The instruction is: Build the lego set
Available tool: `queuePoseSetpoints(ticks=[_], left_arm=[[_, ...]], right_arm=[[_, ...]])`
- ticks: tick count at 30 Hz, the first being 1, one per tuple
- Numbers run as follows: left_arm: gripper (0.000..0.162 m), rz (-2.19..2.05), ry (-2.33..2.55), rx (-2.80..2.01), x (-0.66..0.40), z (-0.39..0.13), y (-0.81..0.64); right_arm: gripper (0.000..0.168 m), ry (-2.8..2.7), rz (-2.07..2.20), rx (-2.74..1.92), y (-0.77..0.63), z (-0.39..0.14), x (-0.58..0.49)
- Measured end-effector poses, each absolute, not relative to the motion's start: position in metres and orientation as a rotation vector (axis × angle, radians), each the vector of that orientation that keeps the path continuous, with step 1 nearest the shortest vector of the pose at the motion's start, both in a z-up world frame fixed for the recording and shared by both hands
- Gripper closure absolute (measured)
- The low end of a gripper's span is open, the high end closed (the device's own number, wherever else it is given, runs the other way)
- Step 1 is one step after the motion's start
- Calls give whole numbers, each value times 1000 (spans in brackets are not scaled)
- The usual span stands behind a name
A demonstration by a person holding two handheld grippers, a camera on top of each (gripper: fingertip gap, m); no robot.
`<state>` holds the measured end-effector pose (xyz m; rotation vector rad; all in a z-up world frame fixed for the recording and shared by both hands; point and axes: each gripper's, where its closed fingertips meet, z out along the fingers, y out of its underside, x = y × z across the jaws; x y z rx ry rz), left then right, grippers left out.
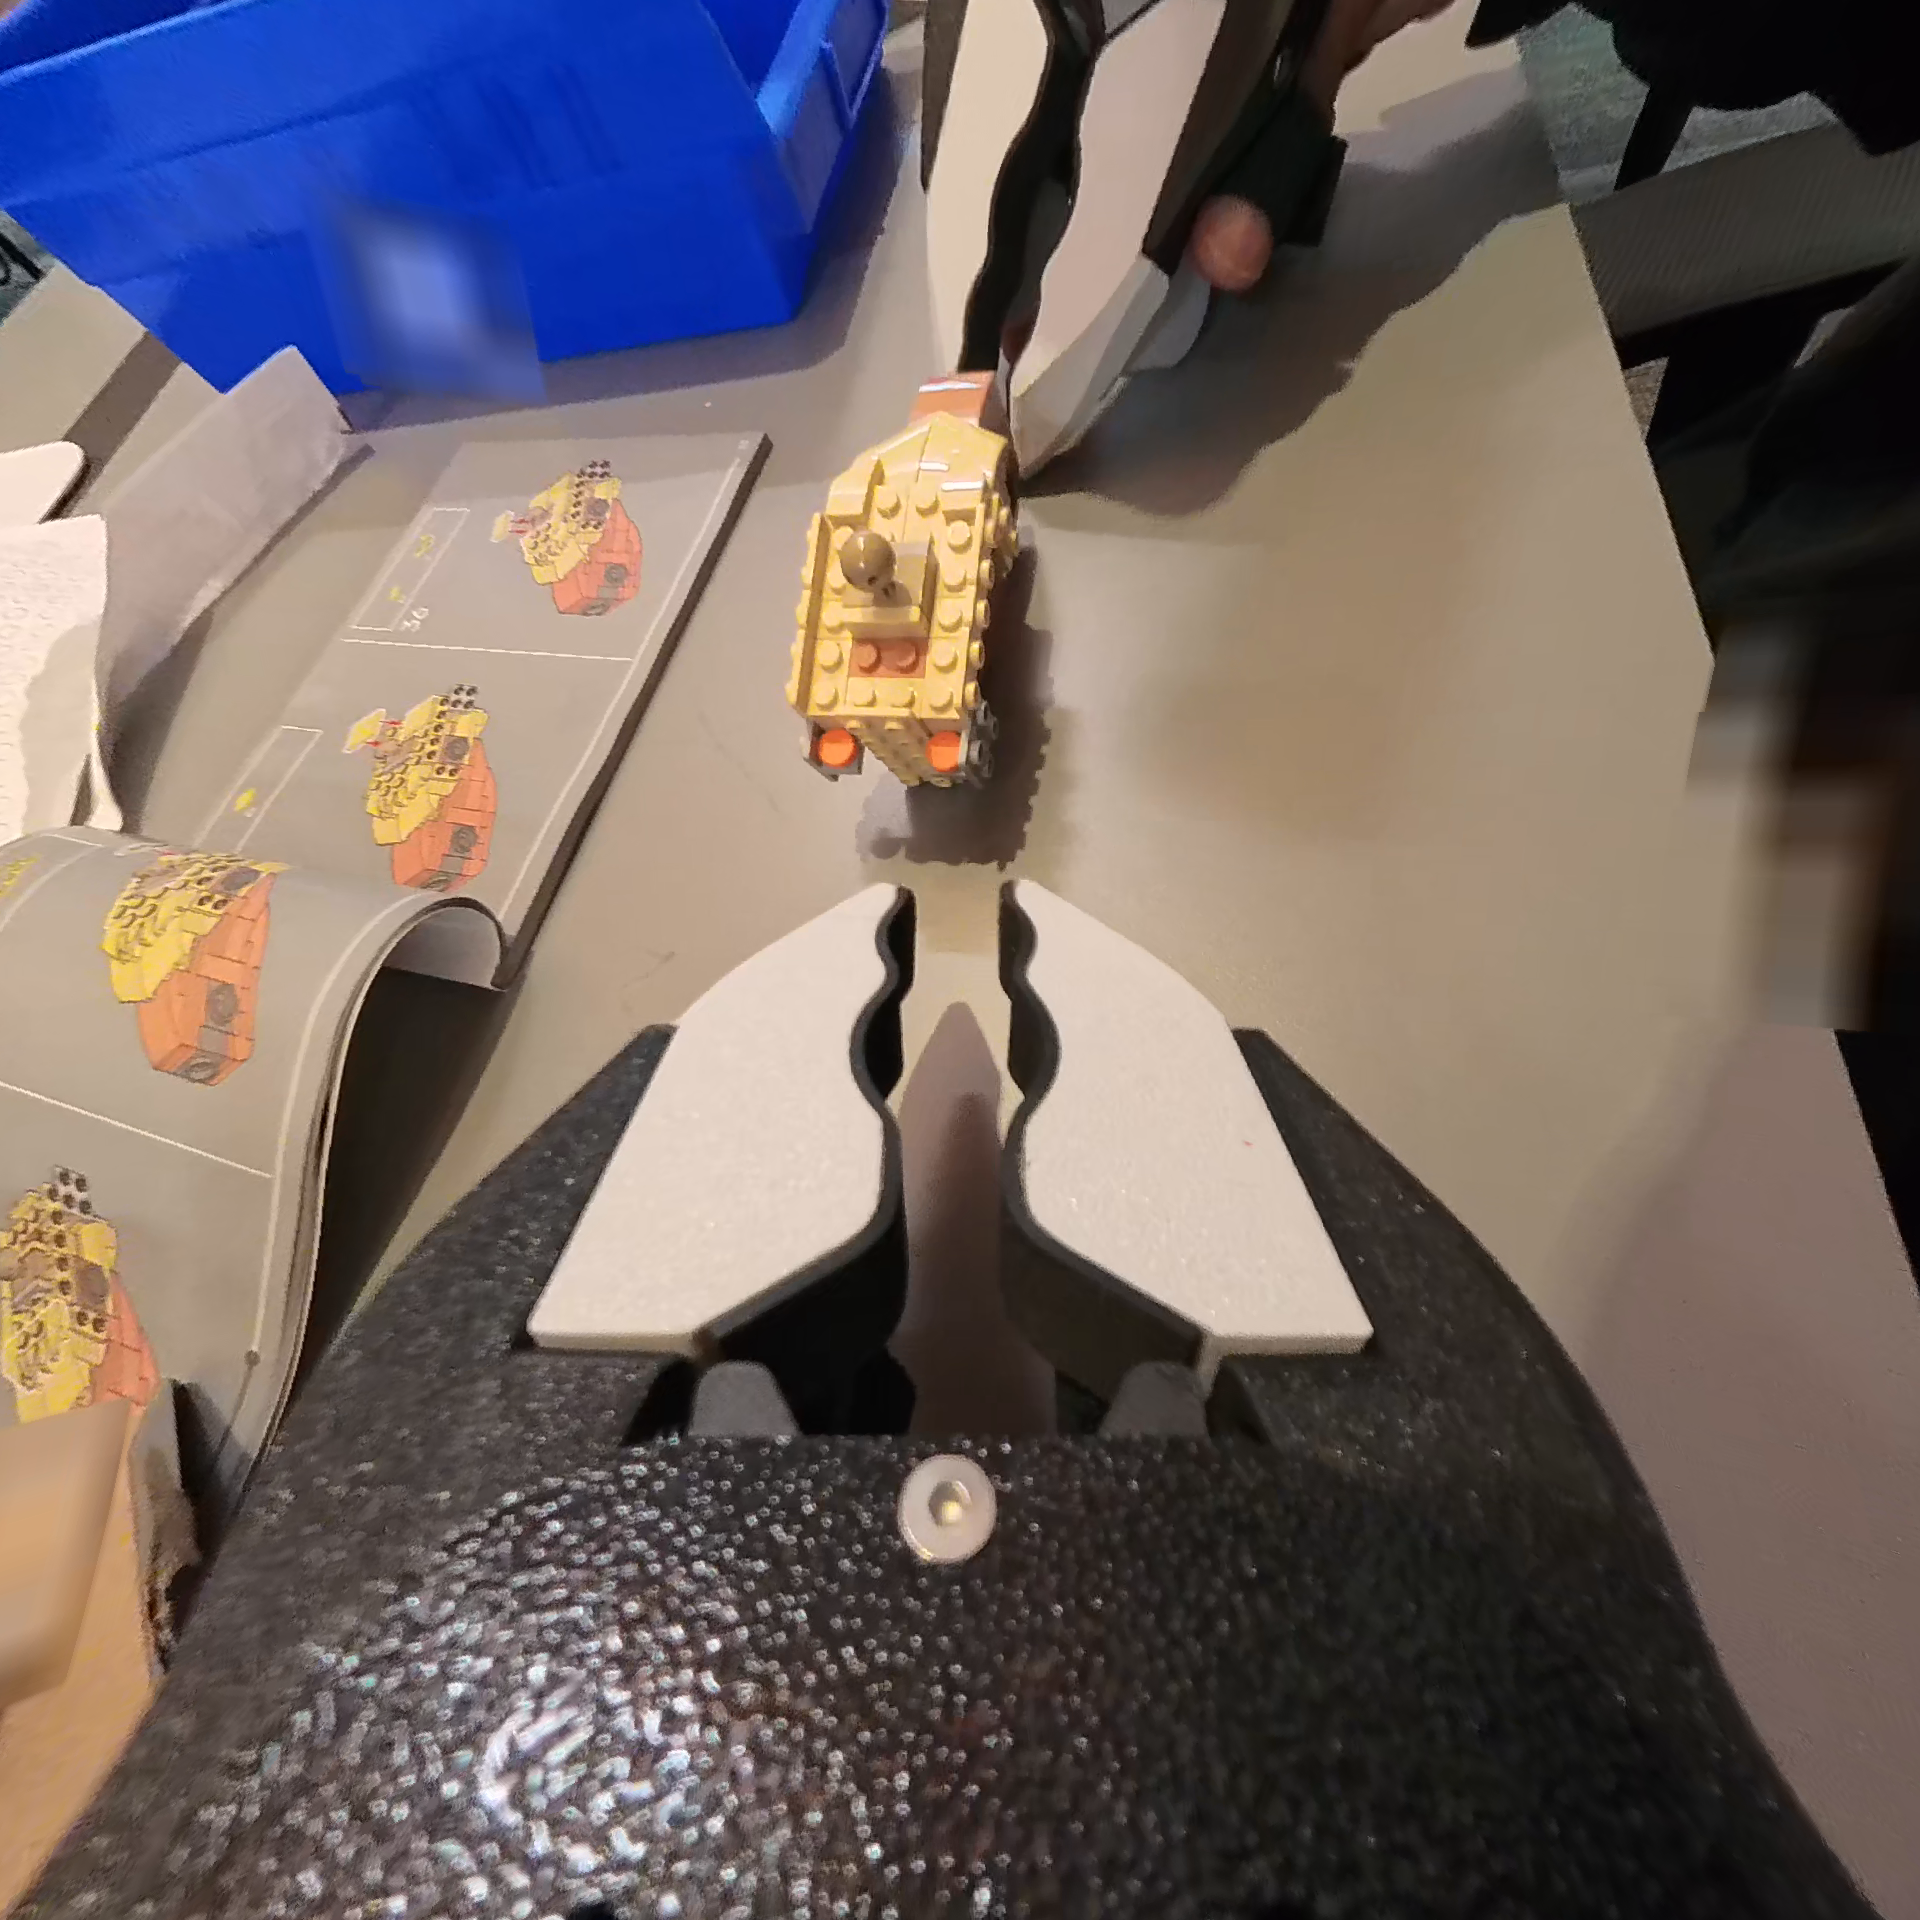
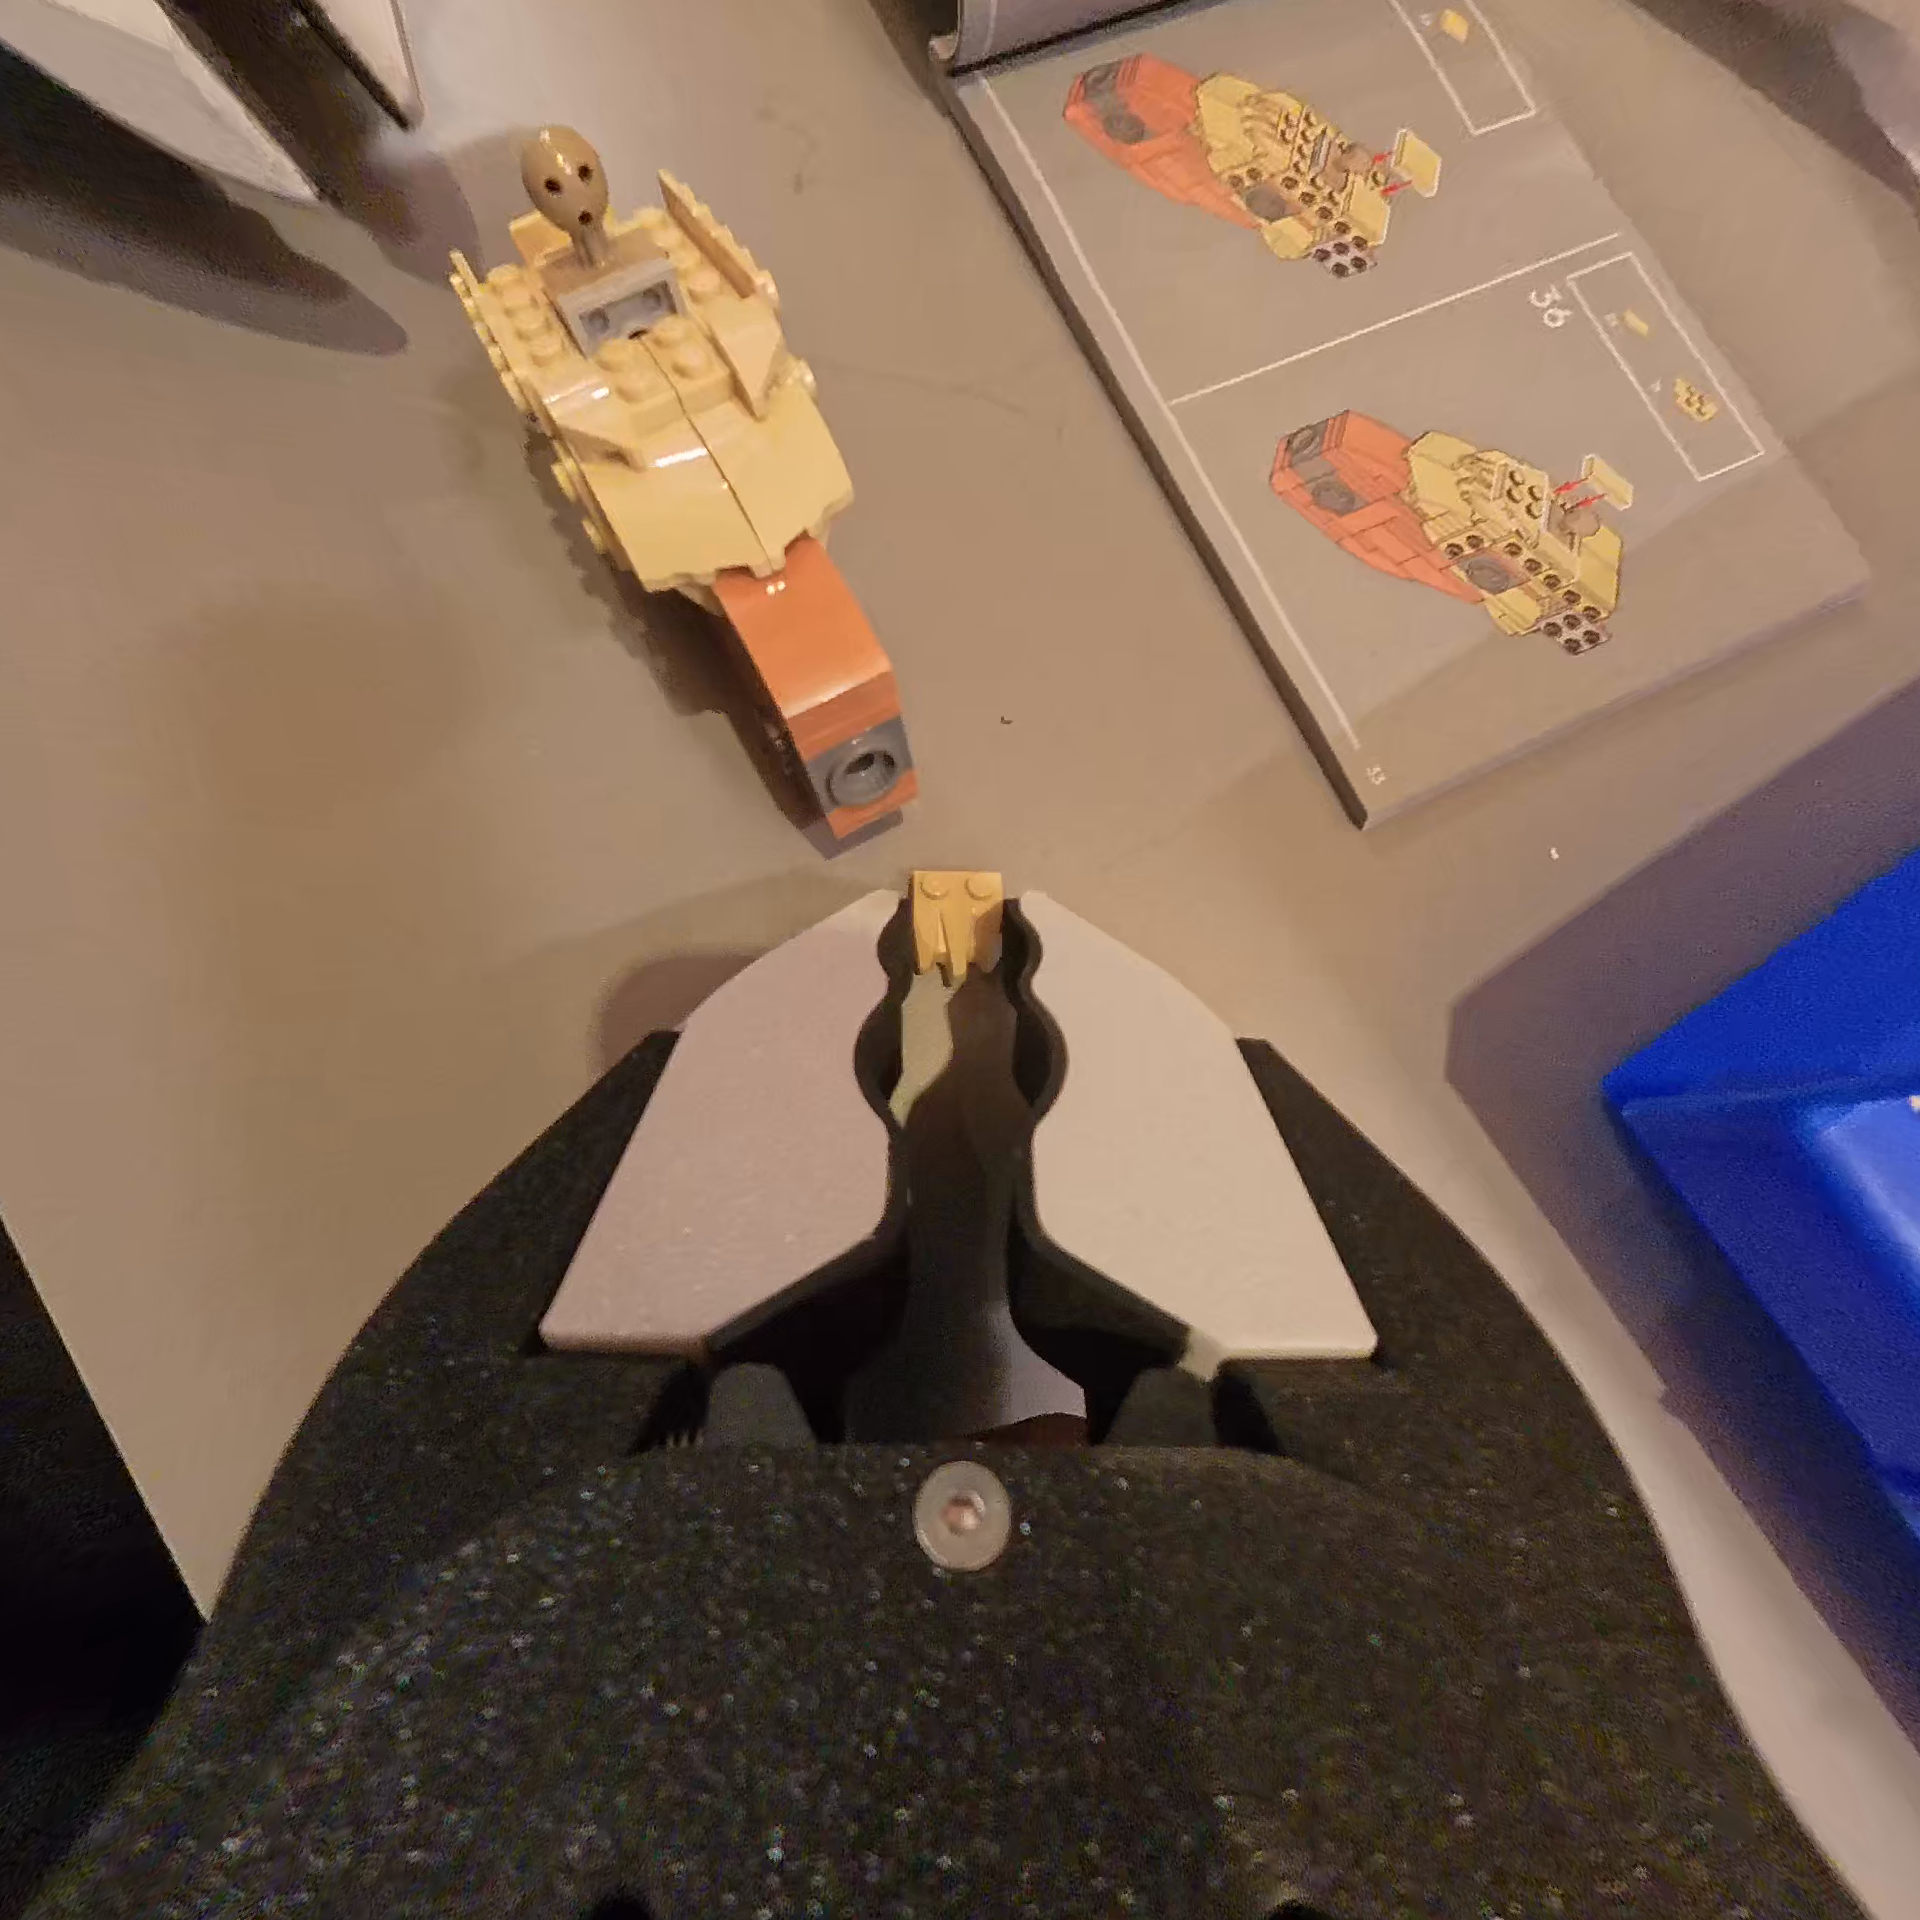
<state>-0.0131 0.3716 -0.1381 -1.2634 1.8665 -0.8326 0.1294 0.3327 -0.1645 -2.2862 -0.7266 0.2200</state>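
The right tongs pinch a small tan piece at their tips, hovering just short of the brown tail end of the lego model, which sits on the grey counter. The left tongs hold nothing, their jaws a narrow gap apart, pointing at the model's orange-lit end from a little way off. It looks like a fitting step: the tan piece probably belongs up among the tan studs, as the open instruction booklet beside the model suggests. Next, the empty tongs likely need to steady the model while the piece is lined up and pressed on. The round-headed post on top may crowd the approach. A blue bin stands beyond the booklet, well clear.
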Motion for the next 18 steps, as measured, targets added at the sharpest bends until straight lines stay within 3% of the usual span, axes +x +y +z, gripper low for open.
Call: queuePoseSetpoints(ticks=[11,18], left_arm=[[136,-837,2001,-1440,1,-161,375],[120,-839,2026,-1480,18,-166,375]], right_arm=[[153,-741,455,-1942,343,-103,104],[153,-783,498,-1993,347,-120,98]])
